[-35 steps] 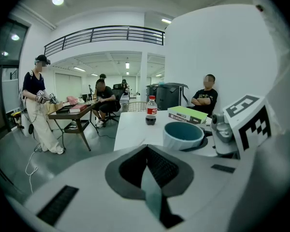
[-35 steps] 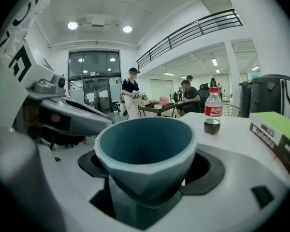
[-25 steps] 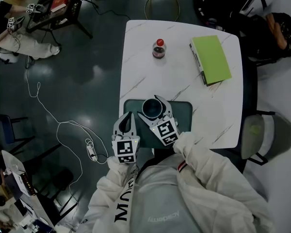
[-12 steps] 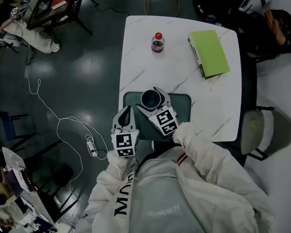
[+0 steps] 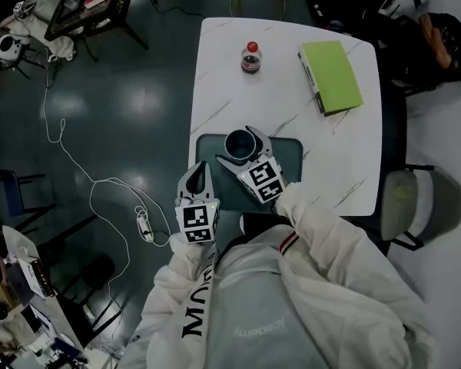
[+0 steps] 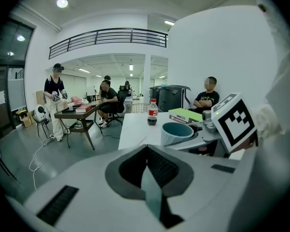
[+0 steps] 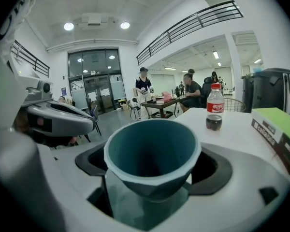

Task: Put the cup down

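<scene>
A white marble-look table (image 5: pixel 330 152) fills the middle of the room, and a person in a white jacket (image 5: pixel 292 306) stands at its near edge with 2 grippers. A dark green tray (image 5: pixel 290 158) lies on the table right in front of them. Toward the far right corner lies a green book (image 5: pixel 332 75), well apart from the tray.

The right gripper (image 5: pixel 237 145) reaches over the tray. Its jaws have just been opening and now stand wide, with the cup between them; dark gaps show on both sides of the cup's lower body, so the pads do not seem to press on it. The left gripper (image 5: pixel 204 172) hangs at the table's near left edge, just beside the tray, its 2 jaw tips together and nothing between them.

The teal cup (image 5: pixel 239 143) stands upright and empty on the far left part of the tray. 1 small cola bottle (image 5: pixel 250 57) with a red cap stands farther back, near the far edge.
</scene>
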Tool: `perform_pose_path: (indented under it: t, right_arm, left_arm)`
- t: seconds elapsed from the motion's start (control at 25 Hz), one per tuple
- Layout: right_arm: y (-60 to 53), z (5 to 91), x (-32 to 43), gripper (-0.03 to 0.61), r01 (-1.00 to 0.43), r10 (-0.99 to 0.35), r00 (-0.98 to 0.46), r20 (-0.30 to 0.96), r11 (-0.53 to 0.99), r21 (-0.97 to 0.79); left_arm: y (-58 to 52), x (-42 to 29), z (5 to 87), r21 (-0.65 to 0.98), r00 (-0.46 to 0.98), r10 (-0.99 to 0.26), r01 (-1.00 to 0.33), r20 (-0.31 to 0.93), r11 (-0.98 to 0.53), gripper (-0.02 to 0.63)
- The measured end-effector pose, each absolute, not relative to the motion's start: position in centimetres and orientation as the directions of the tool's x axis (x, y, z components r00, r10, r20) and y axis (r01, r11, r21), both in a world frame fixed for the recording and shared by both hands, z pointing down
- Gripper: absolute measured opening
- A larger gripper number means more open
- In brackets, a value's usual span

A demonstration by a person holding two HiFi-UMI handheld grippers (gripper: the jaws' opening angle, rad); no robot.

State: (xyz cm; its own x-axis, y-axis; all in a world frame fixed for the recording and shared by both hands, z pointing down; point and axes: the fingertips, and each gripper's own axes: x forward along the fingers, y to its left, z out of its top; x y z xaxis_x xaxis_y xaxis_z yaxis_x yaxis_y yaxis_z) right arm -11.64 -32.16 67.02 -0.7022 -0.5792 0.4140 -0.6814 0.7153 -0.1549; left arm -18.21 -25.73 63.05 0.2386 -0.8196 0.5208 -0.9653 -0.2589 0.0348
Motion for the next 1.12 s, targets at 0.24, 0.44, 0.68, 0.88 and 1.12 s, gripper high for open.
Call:
perform_pose_path:
  t: [0.24, 0.44, 0.68, 0.88, 1.12]
  right_arm:
    - [-31.4, 67.3, -11.1, 0.471, -0.681, -0.567, -0.697, 0.439, 0.716, -0.156]
    - [-30.9, 67.4, -10.5, 0.497, -0.683, -0.567, -0.692, 0.447, 0.715, -0.149]
    - [-30.0, 65.4, -8.9, 0.497, -0.713, -0.615, -0.664, 0.425, 0.691, -0.115]
    - [-28.2, 62.8, -7.4, 0.497, -0.724, -0.641, -0.659, 0.394, 0.682, -0.102]
    - [-25.3, 60.1, -6.4, 0.495, -0.739, -0.67, -0.65, 0.359, 0.667, -0.092]
  left_arm:
    - [-24.8, -18.9, 62.2, 0.019, 0.216, -0.833, -0.97, 0.51, -0.24, 0.011]
    - [-23.6, -19.0, 61.9, 0.014, 0.2, -0.837, -0.974, 0.51, -0.224, 0.012]
    - [-22.0, -19.4, 60.6, 0.009, 0.185, -0.854, -0.978, 0.486, -0.206, 0.012]
    - [-20.2, -19.4, 59.9, 0.012, 0.18, -0.861, -0.98, 0.476, -0.199, 0.012]
    - [-17.9, -18.9, 58.6, 0.009, 0.191, -0.873, -0.978, 0.449, -0.209, 0.012]
